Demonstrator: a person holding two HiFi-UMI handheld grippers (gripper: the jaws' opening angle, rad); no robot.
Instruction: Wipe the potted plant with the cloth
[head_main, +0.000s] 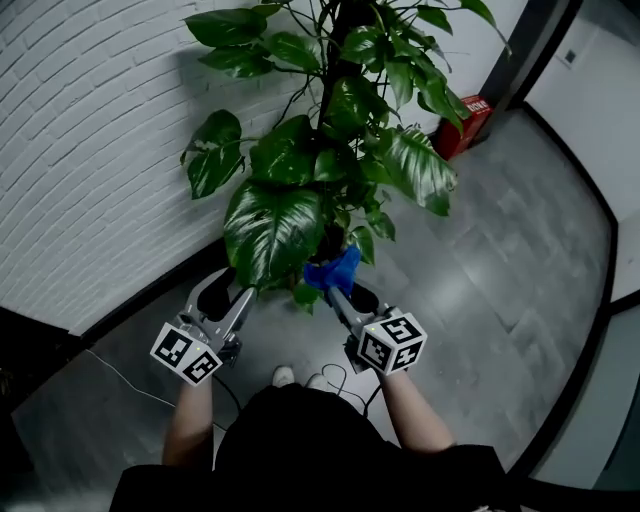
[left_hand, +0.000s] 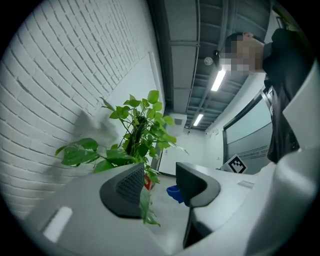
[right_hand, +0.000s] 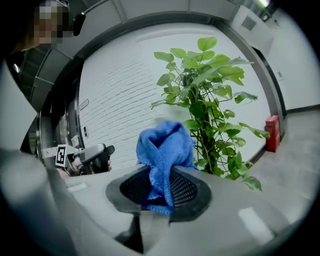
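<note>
Person's dark top (head_main: 300, 450) at frame bottom, forearms pointing up-frame. Left gripper (head_main: 228, 292): jaws moderately apart, a leaf tip (left_hand: 145, 205) dangling between them unpinched, probably positioned to steady foliage. Right gripper (head_main: 335, 292): clamped on blue cloth (head_main: 338, 268), bunched forward, ready for wiping. Beyond, centre to top: potted plant (head_main: 340, 150) beside white brick wall (head_main: 90, 150).

The plant (head_main: 335, 150) runs off the head view's top edge, leaves covering its pot; a red box (head_main: 470, 120) by the wall is too small to identify.
</note>
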